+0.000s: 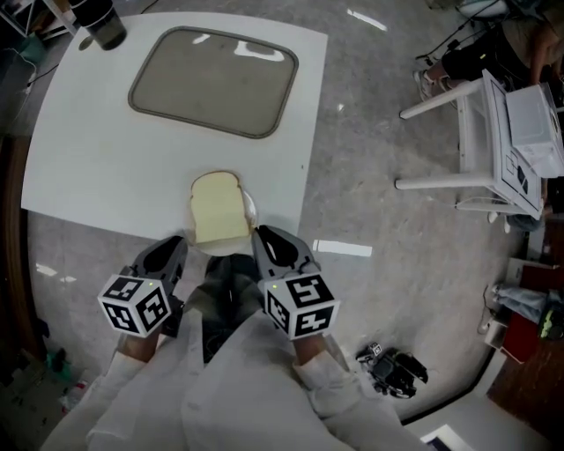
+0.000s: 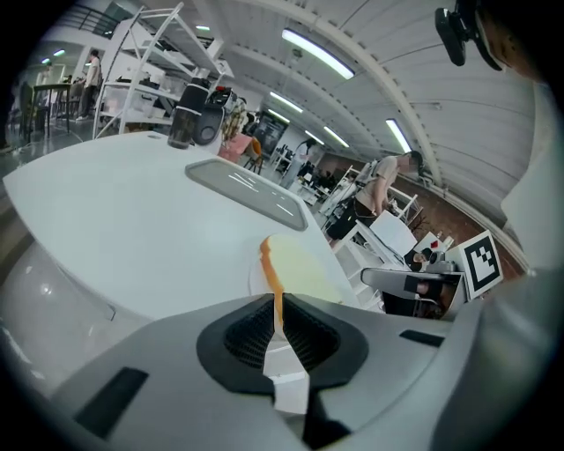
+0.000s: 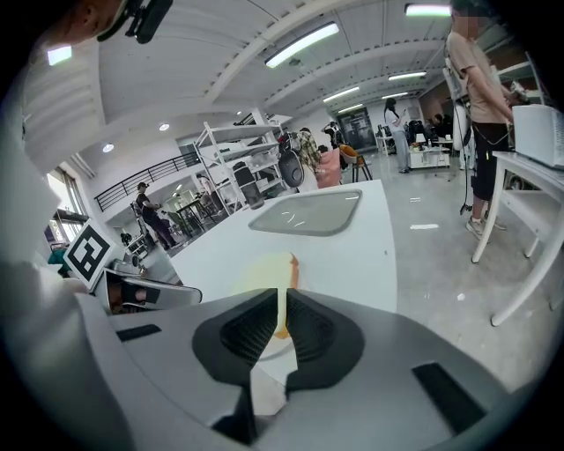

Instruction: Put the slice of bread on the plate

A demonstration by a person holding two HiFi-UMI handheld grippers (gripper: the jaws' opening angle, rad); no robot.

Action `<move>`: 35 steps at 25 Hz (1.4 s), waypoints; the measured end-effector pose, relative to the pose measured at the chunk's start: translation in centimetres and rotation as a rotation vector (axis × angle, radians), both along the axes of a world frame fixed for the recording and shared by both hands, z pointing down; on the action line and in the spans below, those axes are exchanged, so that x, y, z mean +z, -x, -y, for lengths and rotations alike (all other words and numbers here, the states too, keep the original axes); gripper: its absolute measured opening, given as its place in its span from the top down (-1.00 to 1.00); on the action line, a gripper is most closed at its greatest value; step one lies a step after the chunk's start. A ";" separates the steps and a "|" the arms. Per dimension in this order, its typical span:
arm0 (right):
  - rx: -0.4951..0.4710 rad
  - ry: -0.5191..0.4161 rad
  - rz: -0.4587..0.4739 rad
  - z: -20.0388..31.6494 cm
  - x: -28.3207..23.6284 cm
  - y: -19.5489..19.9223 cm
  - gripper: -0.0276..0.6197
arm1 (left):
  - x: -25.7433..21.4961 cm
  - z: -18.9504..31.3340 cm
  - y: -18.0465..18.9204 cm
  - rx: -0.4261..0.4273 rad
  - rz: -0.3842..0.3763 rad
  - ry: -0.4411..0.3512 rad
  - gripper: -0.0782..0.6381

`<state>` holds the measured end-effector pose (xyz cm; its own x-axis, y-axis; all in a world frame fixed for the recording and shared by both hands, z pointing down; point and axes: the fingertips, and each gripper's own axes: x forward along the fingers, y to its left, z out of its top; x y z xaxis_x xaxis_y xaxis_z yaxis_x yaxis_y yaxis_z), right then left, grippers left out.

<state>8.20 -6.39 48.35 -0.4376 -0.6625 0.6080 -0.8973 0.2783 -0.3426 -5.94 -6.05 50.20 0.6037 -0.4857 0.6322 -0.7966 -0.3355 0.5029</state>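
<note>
1. Status: the bread (image 1: pixel 218 210) lies over the plate (image 1: pixel 253 209), at the 6 o'clock edge of the table (image 1: pixel 106 150). Placement looks nearly done, and release and withdrawal are left. I cannot tell whether the slice rests fully flat.
2. Left gripper (image 1: pixel 179 247): jaws pinched together on the slice's 7 o'clock corner, with the crust running into the narrow gap between the ribbed pads.
3. Right gripper (image 1: pixel 262 236): jaws likewise clamped on the 5 o'clock corner, with crust showing between them.
4. Bread: one slice with a pale, soft-looking crumb, a thin orange-brown crust, a domed top and square lower corners.
5. Plate: white, round and smooth, mostly covered, with only its rim showing.
6. Table: white, matt, with rounded corners.
7. Tray (image 1: pixel 214 81): grey, a shallow rounded rectangle, glossy, at 12 o'clock.
8. Cup (image 1: pixel 104 22): dark and cylindrical, at 11 o'clock.
</note>
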 end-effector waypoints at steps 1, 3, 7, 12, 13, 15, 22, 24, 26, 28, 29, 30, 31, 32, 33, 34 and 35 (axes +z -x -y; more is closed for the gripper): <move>0.000 0.013 0.000 -0.1 0.4 -0.1 0.86 | 0.4 0.0 0.0 -0.002 0.004 0.008 0.75; -0.004 0.044 -0.008 -0.2 1.2 -0.3 0.86 | 1.0 0.1 0.0 -0.008 0.010 0.024 0.74; -0.013 0.075 -0.017 -0.1 2.4 -0.3 0.86 | 2.0 0.5 0.5 -0.036 0.004 0.052 0.70; 0.029 0.085 -0.004 0.7 3.4 -0.8 0.83 | 2.8 1.0 0.6 -0.042 -0.005 0.072 0.61; 0.033 0.091 -0.003 0.8 3.6 -0.9 0.76 | 2.9 1.0 0.5 -0.041 -0.009 0.077 0.61; 0.037 0.105 -0.004 1.0 4.0 -1.0 0.68 | 2.9 0.8 0.3 -0.045 -0.019 0.087 0.59; 0.032 0.143 -0.004 1.1 5.2 -1.3 0.68 | 3.6 0.4 -0.2 -0.061 -0.032 0.119 0.55; 0.023 0.153 0.000 1.1 5.4 -1.1 0.68 | 3.7 0.4 -0.3 -0.064 -0.032 0.127 0.55; 0.021 0.161 0.004 1.1 5.6 -0.9 0.68 | 3.8 0.4 -0.4 -0.064 -0.033 0.135 0.55; 0.021 0.168 0.006 1.3 5.8 -1.0 0.68 | 3.9 0.4 -0.4 -0.068 -0.037 0.141 0.55; 0.019 0.172 0.009 1.4 6.0 -1.0 0.68 | 4.0 0.5 -0.4 -0.073 -0.040 0.143 0.55; 0.016 0.178 0.014 1.5 6.1 -0.9 0.68 | 4.0 0.5 -0.4 -0.078 -0.044 0.146 0.55; 0.014 0.185 0.021 1.5 6.1 -0.9 0.68 | 4.0 0.5 -0.4 -0.083 -0.048 0.149 0.55; 0.011 0.191 0.028 1.5 6.2 -0.9 0.68 | 4.0 0.4 -0.4 -0.086 -0.053 0.153 0.55; 0.010 0.196 0.036 1.4 6.3 -0.9 0.68 | 4.0 0.4 -0.4 -0.087 -0.056 0.156 0.55; 0.008 0.199 0.045 1.4 6.3 -1.0 0.68 | 4.0 0.5 -0.6 -0.087 -0.058 0.157 0.55; 0.007 0.201 0.052 1.5 6.4 -1.2 0.68 | 4.0 0.5 -0.8 -0.088 -0.059 0.156 0.55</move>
<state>9.38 -7.86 54.71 -0.4679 -0.5335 0.7046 -0.8785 0.1938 -0.4367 -5.19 -6.58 54.23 0.6014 -0.4366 0.6691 -0.7871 -0.1801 0.5899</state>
